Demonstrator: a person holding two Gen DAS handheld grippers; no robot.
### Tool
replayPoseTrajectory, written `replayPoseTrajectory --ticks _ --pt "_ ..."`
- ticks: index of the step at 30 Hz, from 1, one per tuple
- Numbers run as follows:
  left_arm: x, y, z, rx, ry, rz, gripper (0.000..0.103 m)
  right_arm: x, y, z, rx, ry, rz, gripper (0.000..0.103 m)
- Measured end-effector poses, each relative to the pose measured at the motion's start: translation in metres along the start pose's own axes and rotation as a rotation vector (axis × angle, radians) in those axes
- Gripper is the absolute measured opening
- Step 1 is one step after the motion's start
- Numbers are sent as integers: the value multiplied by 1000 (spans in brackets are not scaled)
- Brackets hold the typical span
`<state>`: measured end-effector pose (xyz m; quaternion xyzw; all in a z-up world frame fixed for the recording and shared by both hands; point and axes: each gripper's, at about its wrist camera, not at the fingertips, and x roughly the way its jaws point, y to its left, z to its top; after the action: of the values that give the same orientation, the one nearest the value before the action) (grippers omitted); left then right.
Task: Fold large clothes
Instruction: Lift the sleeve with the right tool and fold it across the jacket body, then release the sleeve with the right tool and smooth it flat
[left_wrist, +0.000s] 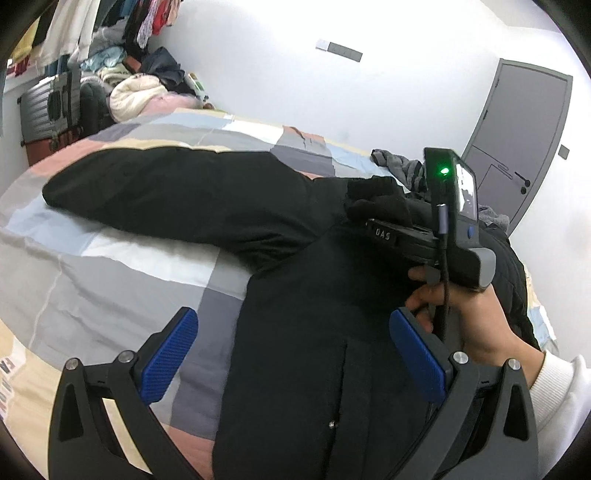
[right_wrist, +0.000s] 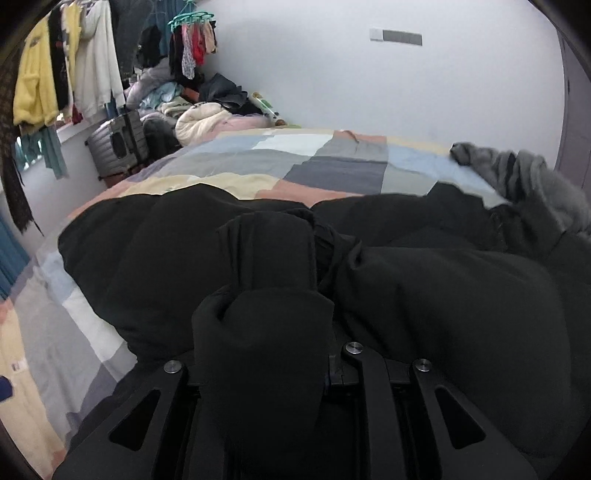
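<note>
The patchwork bedspread (left_wrist: 122, 258) is lying under everything, and your black coat (left_wrist: 303, 325) is spreading across it, one sleeve (left_wrist: 166, 192) reaching out to the left. A grey garment (right_wrist: 524, 173) is sitting at the far right edge of the bed. Your left gripper (left_wrist: 295, 354) is hovering just above the coat's body, its blue pads (left_wrist: 166, 354) standing wide apart and gripping nothing. Your right gripper (right_wrist: 264, 332) is resting low on the coat with a bunched fold of black cloth between its nearly closed fingers, draping over them.
</note>
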<state>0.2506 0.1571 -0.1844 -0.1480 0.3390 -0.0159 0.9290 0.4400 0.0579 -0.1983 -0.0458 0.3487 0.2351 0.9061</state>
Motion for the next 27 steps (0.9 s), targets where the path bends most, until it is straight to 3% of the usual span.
replayPoseTrajectory --ticks 3,5,6,8,15,22,27 --pt "5 -2 -1 -11 9 -19 103 -10 5 1 -25 8 35 23" --pt "7 -5 -1 -13 19 -35 103 -22 9 2 -40 16 77 44" --pt "7 -6 -2 -11 23 -42 103 -24 10 -1 -47 15 88 49" --pt "4 -11 -4 3 21 -46 103 -46 15 4 -67 -7 113 67" --pt "-14 -30 -5 56 -11 -50 103 -132 -1 18 -90 -146 61 68" --pt "-36 -66 -8 139 -41 -71 103 -214 -54 9 -33 -255 -113 68" --pt "-47 -86 -15 173 -53 -63 103 -249 -99 -17 47 -265 -210 68"
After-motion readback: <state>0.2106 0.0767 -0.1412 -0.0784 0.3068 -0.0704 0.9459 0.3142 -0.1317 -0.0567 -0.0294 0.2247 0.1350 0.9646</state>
